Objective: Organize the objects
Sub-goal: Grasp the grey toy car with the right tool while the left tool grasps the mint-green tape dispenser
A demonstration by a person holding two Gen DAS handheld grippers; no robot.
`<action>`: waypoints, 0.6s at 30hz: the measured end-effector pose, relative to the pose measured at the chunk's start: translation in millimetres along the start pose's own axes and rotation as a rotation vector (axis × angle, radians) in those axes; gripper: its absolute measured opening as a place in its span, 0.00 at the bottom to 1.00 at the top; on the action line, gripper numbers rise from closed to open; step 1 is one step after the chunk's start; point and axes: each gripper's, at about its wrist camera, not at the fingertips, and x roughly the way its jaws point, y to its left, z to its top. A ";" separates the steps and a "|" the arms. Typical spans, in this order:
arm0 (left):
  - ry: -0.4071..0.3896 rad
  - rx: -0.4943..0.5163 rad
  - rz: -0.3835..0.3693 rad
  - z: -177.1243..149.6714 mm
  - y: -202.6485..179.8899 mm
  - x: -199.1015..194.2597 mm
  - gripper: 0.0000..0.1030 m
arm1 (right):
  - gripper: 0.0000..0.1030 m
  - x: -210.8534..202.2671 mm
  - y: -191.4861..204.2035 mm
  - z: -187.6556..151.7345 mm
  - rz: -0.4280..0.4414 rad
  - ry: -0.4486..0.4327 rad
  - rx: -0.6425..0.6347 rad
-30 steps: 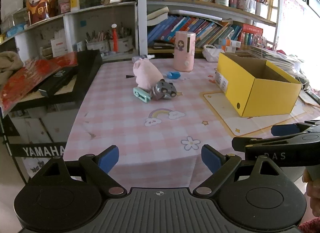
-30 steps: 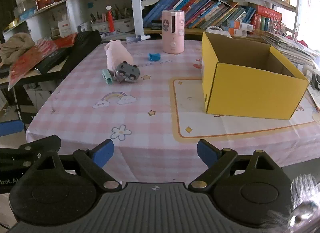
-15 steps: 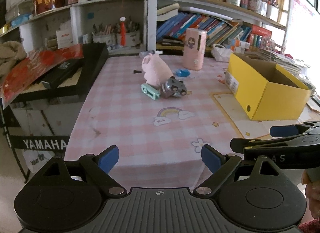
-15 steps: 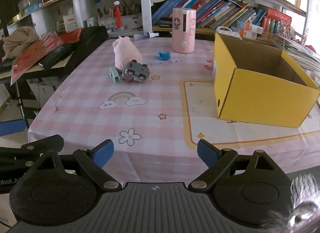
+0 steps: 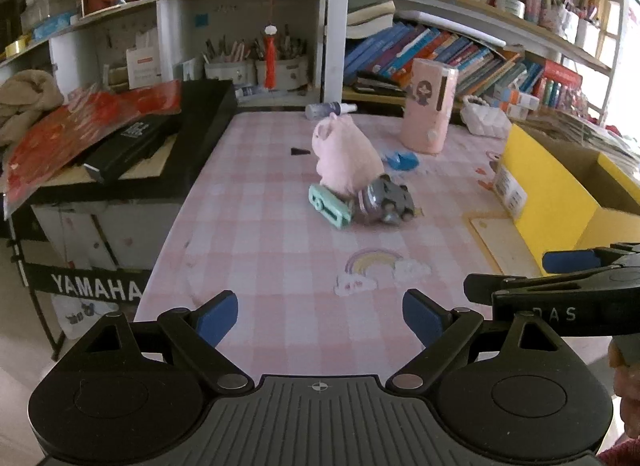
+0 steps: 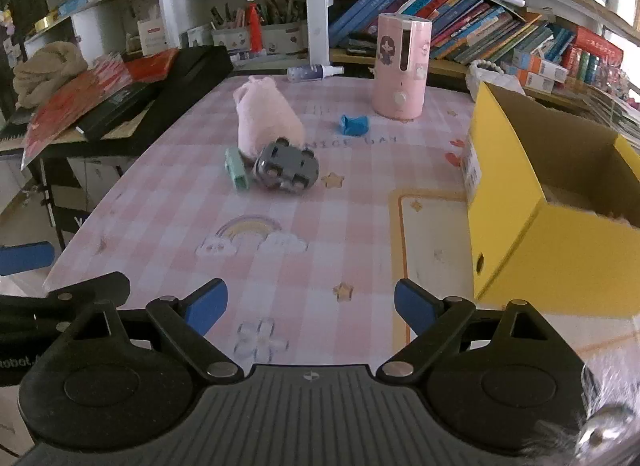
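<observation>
While both grippers [image 5: 320,316] [image 6: 310,306] gape empty, a stand [image 5: 96,290] reads "YAMAHA".

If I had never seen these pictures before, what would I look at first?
Probably the big yellow box, open at the top, on the right side of the pink checked table. Next, the little huddle in the middle: a pink plush pig with a grey toy car and a mint green piece right against it. Behind them stands a tall pink container.
</observation>
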 end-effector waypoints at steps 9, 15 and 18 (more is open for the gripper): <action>0.003 -0.015 0.026 28.7 -4.6 33.7 0.88 | 0.85 31.9 -11.6 37.4 0.035 -0.024 -0.039; 0.011 -0.022 0.071 42.5 -1.6 51.1 0.88 | 0.82 59.5 -16.3 57.4 0.072 -0.008 -0.048; 0.026 -0.036 0.099 46.5 2.3 58.8 0.88 | 0.81 75.8 -17.0 66.6 0.100 0.006 -0.040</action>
